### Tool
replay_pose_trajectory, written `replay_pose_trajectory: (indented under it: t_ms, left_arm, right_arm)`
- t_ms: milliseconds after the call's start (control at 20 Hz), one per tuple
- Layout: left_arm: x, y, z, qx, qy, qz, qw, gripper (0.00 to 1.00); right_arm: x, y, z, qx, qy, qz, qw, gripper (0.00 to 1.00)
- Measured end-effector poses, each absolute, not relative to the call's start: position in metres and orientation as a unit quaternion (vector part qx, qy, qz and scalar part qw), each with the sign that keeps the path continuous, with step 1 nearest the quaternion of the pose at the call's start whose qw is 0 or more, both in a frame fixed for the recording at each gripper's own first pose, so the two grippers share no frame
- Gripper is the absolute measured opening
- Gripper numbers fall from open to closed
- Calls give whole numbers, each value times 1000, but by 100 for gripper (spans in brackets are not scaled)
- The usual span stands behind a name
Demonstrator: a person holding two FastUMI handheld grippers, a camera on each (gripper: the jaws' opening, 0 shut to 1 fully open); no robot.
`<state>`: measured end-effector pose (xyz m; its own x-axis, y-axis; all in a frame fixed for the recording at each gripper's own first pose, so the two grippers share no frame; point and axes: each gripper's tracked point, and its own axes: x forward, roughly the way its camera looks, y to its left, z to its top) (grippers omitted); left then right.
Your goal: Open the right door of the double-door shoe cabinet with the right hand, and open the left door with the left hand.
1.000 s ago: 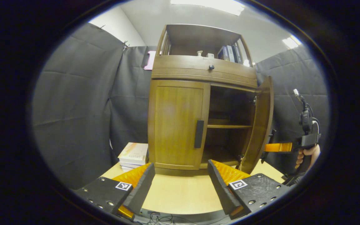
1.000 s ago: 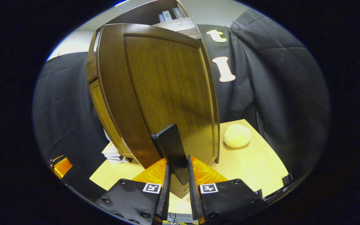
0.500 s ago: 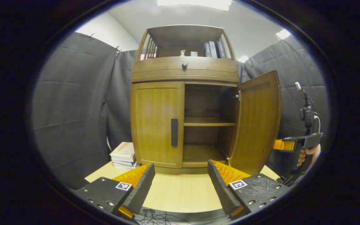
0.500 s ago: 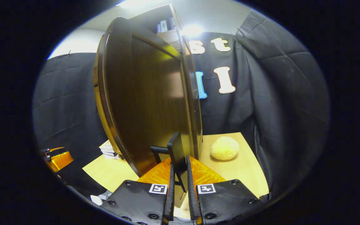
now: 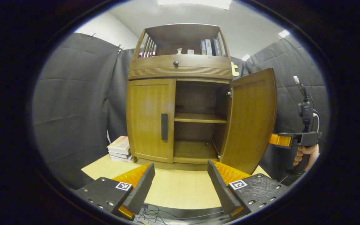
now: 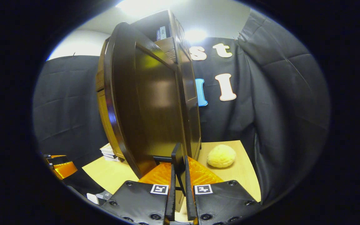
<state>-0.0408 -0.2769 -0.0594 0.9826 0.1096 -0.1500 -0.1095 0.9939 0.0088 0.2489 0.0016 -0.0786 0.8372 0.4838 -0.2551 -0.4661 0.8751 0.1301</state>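
A brown wooden shoe cabinet [image 5: 180, 70] stands on a light table. Its right door [image 5: 251, 118] is swung wide open, showing two inner shelves [image 5: 198, 117]. The left door [image 5: 150, 118] is closed, with a black vertical handle [image 5: 164, 126]. My left gripper [image 5: 180, 184] is open, low over the table in front of the cabinet and well short of it. In the right gripper view my right gripper [image 6: 180, 184] is shut on the right door's black handle [image 6: 177, 156], with the door's outer face [image 6: 155, 106] straight ahead. The right gripper [image 5: 280, 140] also shows past the open door's edge in the left gripper view.
A stack of books [image 5: 119, 148] lies left of the cabinet. A yellow fluffy ball [image 6: 221, 156] sits on the table [image 6: 242, 170] to the right of the cabinet. Books stand on the top shelf [image 5: 209, 47]. A drawer with a round knob [image 5: 176, 63] spans the cabinet above the doors. Black cloth walls close in on both sides.
The right door has swung further open with my right gripper on its handle. The left gripper's view has shifted right, so the cabinet sits further left in it.
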Motion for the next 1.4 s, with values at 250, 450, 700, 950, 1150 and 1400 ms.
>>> replay_pose_trajectory:
  t_ms: [250, 450, 700, 950, 1150, 1400]
  left_arm:
    - [-40, -263, -59, 1, 76, 60, 995, 96]
    - [-28, -238, -57, -6, 78, 53, 996, 99]
    - [-8, -191, -51, -5, 73, 45, 996, 99]
    - [15, -143, -44, -10, 63, 20, 998, 99]
    - [29, -108, -39, -1, 52, -6, 999, 99]
    - [51, -82, -25, -8, 30, -32, 999, 99]
  right_arm:
    - [235, -8, -72, 43, 138, 230, 962, 16]
    - [208, -19, -66, 38, 133, 198, 970, 16]
    - [167, -24, -69, 23, 135, 138, 981, 0]
    - [143, 17, -48, 16, 113, 114, 987, 0]
    - [143, 68, -32, 28, 86, 107, 990, 28]
    - [145, 122, -22, 23, 74, 128, 989, 83]
